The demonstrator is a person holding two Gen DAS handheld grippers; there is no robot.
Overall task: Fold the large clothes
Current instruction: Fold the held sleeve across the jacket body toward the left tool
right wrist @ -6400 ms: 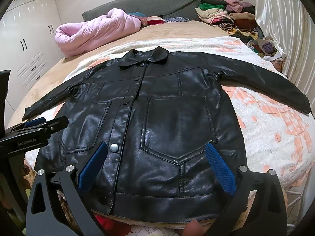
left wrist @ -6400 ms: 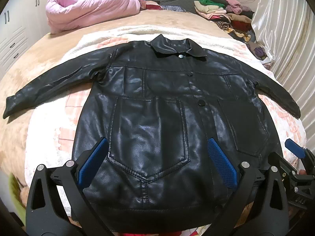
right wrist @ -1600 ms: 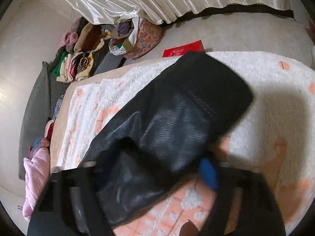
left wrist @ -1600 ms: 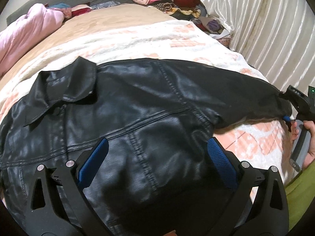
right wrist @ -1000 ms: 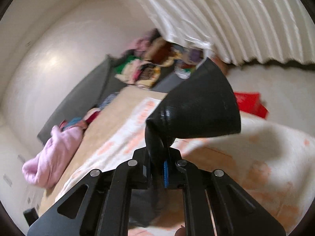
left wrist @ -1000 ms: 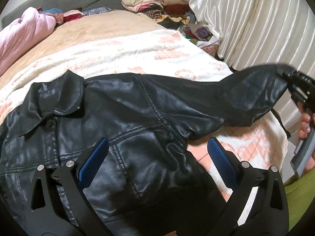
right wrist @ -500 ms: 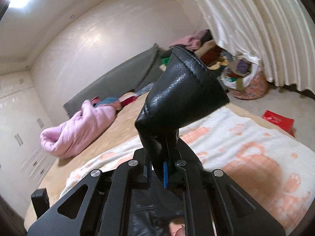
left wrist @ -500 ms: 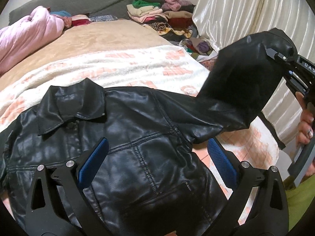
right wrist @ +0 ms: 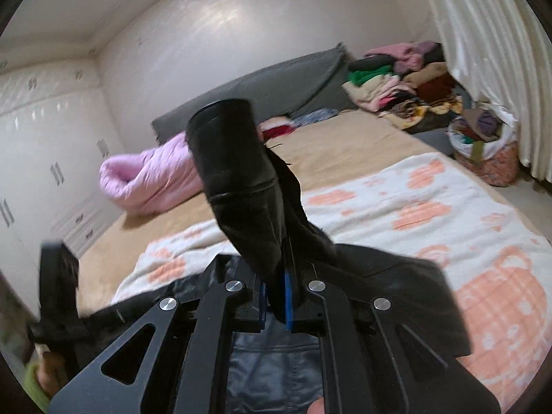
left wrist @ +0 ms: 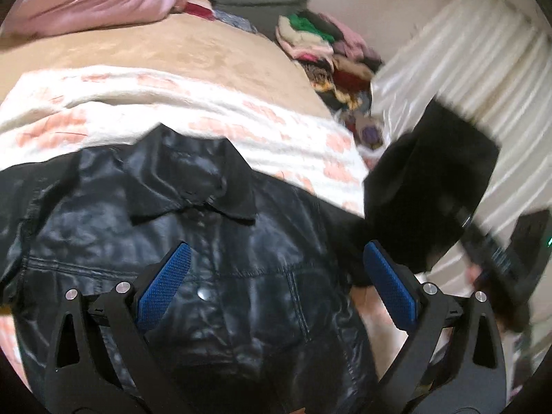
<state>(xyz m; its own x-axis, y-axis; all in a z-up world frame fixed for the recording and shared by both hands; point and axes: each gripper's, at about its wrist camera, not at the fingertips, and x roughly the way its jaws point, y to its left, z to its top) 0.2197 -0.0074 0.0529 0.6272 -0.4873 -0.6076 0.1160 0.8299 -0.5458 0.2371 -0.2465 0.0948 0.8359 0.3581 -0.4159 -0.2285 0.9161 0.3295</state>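
Note:
A black leather jacket (left wrist: 214, 276) lies front-up on the white and orange blanket (left wrist: 241, 117), collar (left wrist: 193, 186) towards the headboard. My left gripper (left wrist: 276, 276) hovers open over the chest, its blue pads (left wrist: 165, 283) wide apart with nothing gripped. My right gripper (right wrist: 277, 296) is shut on the cuff end of the jacket's right sleeve (right wrist: 238, 172), which stands up in the air in front of it. In the left wrist view that lifted sleeve (left wrist: 431, 189) hangs at the right, with the right gripper (left wrist: 483, 241) blurred behind it.
A pink quilt (right wrist: 151, 179) and a grey cushion (right wrist: 276, 82) lie at the head of the bed. Piled clothes (right wrist: 396, 79) and a full basket (right wrist: 483, 145) sit by the white curtain (right wrist: 483, 34). A white wardrobe (right wrist: 34, 155) stands at the left.
The right gripper has lifted the sleeve off the blanket and swung it in towards the jacket's body. The left gripper, still open, has moved across the chest towards the collar.

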